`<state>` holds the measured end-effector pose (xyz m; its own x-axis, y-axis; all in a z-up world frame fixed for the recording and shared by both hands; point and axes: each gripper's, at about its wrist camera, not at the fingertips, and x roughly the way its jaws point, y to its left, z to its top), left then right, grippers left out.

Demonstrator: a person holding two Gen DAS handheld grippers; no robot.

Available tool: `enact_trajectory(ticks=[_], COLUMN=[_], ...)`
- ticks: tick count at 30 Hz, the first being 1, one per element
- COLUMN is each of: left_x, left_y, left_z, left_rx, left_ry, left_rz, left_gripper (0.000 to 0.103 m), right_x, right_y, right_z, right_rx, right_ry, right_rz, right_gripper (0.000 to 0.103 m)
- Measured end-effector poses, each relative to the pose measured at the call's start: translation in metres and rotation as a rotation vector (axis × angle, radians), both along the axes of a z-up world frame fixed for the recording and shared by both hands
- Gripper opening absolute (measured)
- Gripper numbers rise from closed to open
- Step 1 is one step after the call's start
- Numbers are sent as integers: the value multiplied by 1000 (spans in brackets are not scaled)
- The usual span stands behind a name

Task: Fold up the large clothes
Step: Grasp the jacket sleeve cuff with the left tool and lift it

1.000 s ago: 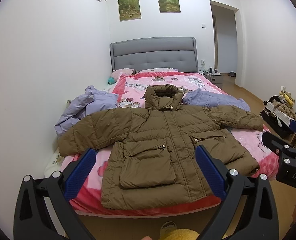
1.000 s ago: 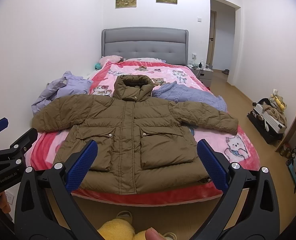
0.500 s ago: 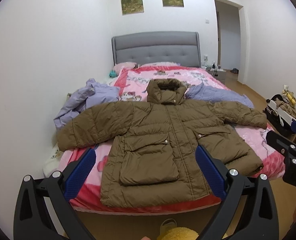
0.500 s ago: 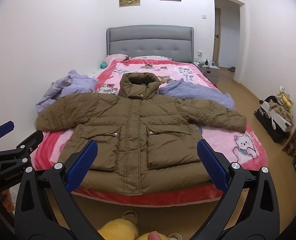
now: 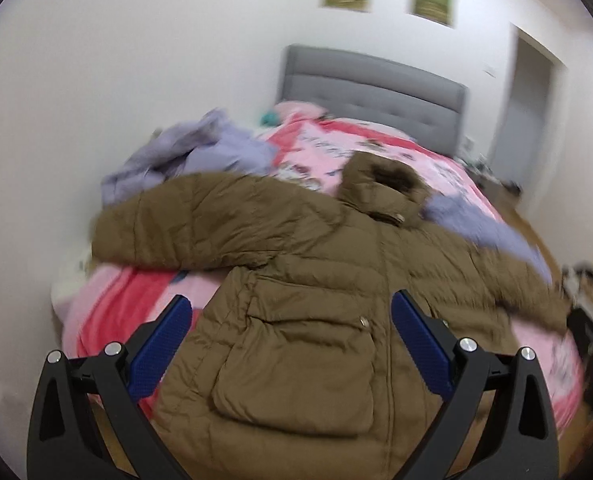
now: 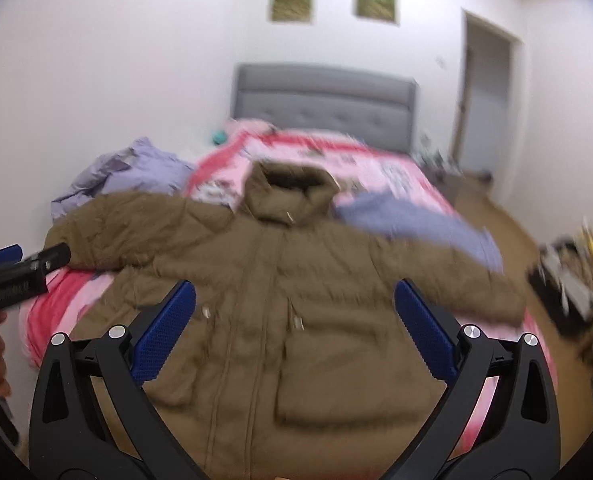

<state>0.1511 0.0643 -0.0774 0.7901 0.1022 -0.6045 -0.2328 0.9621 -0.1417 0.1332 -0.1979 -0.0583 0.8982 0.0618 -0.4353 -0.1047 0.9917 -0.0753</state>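
Observation:
An olive-brown puffer jacket [image 5: 304, 300] lies front up on the bed, sleeves spread to both sides, hood toward the headboard. It also shows in the right wrist view [image 6: 280, 304]. My left gripper [image 5: 292, 320] is open and empty above the jacket's lower left front, near its pocket. My right gripper [image 6: 296, 312] is open and empty above the jacket's lower middle. The left gripper's tool [image 6: 16, 276] shows at the left edge of the right wrist view, near the left sleeve's cuff.
The bed has a pink cartoon quilt [image 5: 128, 304] and a grey headboard [image 5: 372, 88]. Lilac clothes [image 5: 192, 156] lie by the left wall and more lilac cloth [image 6: 412, 224] lies behind the right sleeve. Bags [image 6: 572, 276] sit on the wooden floor at right.
Both grippers have moved forward and down toward the jacket, which now fills more of each view. The left view has swung left. Both stay open.

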Motion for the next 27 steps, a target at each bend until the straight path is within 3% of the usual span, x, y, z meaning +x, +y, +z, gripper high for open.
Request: enact_trajectory(ticks=[5, 9, 12, 15, 18, 22, 27], left_x=[24, 49, 66, 82, 91, 103, 116], left_y=[60, 120, 168, 219, 270, 317, 368], left_z=[17, 20, 6, -22, -59, -98, -158], left_rx=[-124, -159, -160, -244, -383, -537, -746], left_ry=[-70, -6, 9, 14, -14, -71, -118], left_rz=[125, 211, 272, 300, 365, 372, 550], left_gripper=[98, 98, 98, 98, 98, 98, 98], right_x=[47, 93, 124, 150, 168, 201, 225], right_y=[39, 75, 100, 123, 132, 147, 154], right_z=[51, 87, 103, 109, 112, 116, 109], right_rx=[31, 55, 32, 9, 46, 38, -12], right_ry=[-29, 64, 131, 195, 206, 251, 296], right_rz=[128, 176, 190, 211, 212, 231, 224], right_gripper=[95, 95, 95, 95, 95, 95, 95])
